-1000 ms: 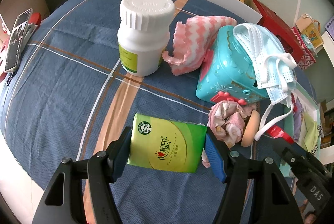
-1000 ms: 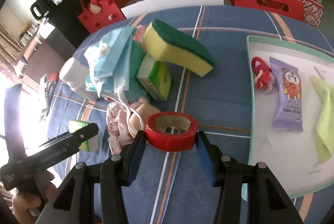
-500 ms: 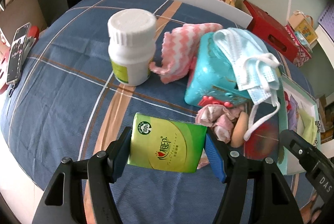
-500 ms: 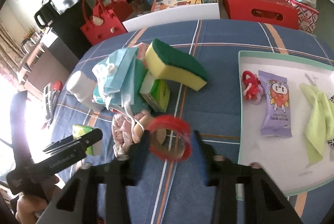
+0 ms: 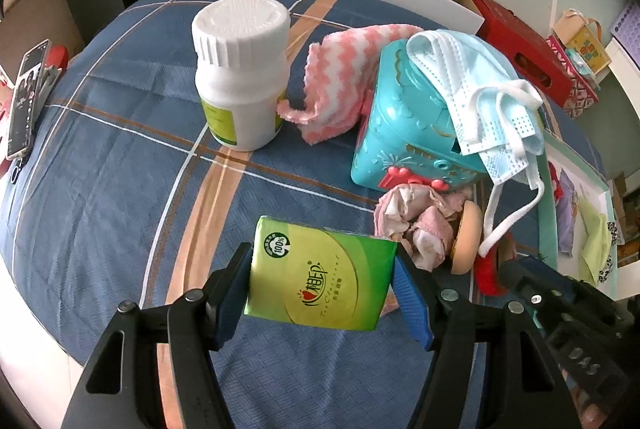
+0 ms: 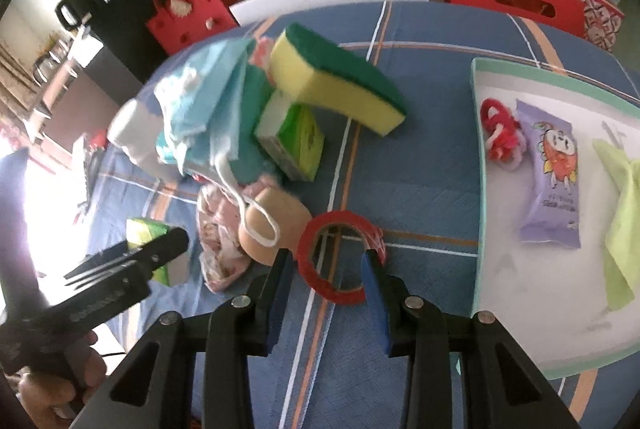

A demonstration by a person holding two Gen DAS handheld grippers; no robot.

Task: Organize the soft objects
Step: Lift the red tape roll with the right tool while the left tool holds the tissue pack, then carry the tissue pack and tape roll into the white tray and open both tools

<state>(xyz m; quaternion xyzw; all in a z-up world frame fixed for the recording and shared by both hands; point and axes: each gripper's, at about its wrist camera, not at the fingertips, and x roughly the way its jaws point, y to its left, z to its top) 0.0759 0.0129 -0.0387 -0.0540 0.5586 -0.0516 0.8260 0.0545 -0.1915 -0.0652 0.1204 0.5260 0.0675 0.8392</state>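
My left gripper [image 5: 322,279] is shut on a green tissue pack [image 5: 320,275], held above the blue plaid cloth [image 5: 120,149]. My right gripper [image 6: 326,271] has its jaws around a red tape roll [image 6: 340,253] that is tilted and seems only loosely held. A yellow-green sponge [image 6: 336,77] leans on a second green tissue pack [image 6: 292,139]. Blue face masks [image 5: 480,85] drape over a teal toy box [image 5: 404,125]. A pink-white cloth [image 5: 340,77], a crumpled pink cloth [image 5: 416,225] and a beige puff [image 5: 468,237] lie beside the box.
A white bottle [image 5: 242,69] stands left of the pink-white cloth. A white tray with a teal rim [image 6: 478,157] on the right holds a red-white ring toy [image 6: 500,129], a purple packet [image 6: 554,173] and a lime cloth [image 6: 624,213]. A phone [image 5: 26,97] lies at the far left.
The red tape roll has tipped from flat to tilted between my right jaws and sits lower, near the cloth. The left gripper still holds the tissue pack and has shifted slightly.
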